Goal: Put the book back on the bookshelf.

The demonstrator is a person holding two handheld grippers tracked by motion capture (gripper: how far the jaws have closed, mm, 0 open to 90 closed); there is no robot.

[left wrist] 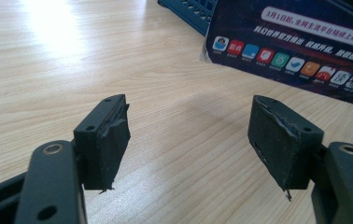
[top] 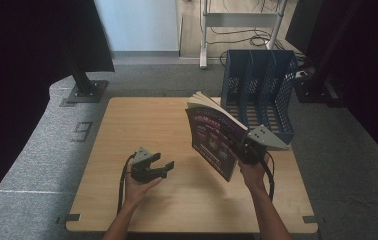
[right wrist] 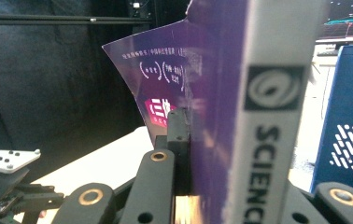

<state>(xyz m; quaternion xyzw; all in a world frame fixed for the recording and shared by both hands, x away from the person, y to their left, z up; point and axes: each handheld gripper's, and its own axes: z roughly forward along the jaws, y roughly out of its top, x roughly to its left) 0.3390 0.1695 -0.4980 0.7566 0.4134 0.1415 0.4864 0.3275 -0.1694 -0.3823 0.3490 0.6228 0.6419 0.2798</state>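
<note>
My left gripper is black, with a grey three-cornered plate on top and a dark cable trailing along a bare, sleeveless forearm. Its square pads are worn, with fraying edges, and its arms carry brass-ringed holes. My right gripper matches: black links, brass rivets, a screw-dotted grey plate, and a looping black cable.

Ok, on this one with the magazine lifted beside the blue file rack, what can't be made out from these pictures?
- Right gripper, high view: its pads are hidden behind the magazine.
- Magazine, right gripper view: the spine lettering is cut off by the bottom edge; the far jaw is hidden behind the spine.
- Magazine, left gripper view: its cover runs off the top and right edges.
- Blue file rack, high view: its near slots are partly hidden by the magazine and the grey plate.
</note>
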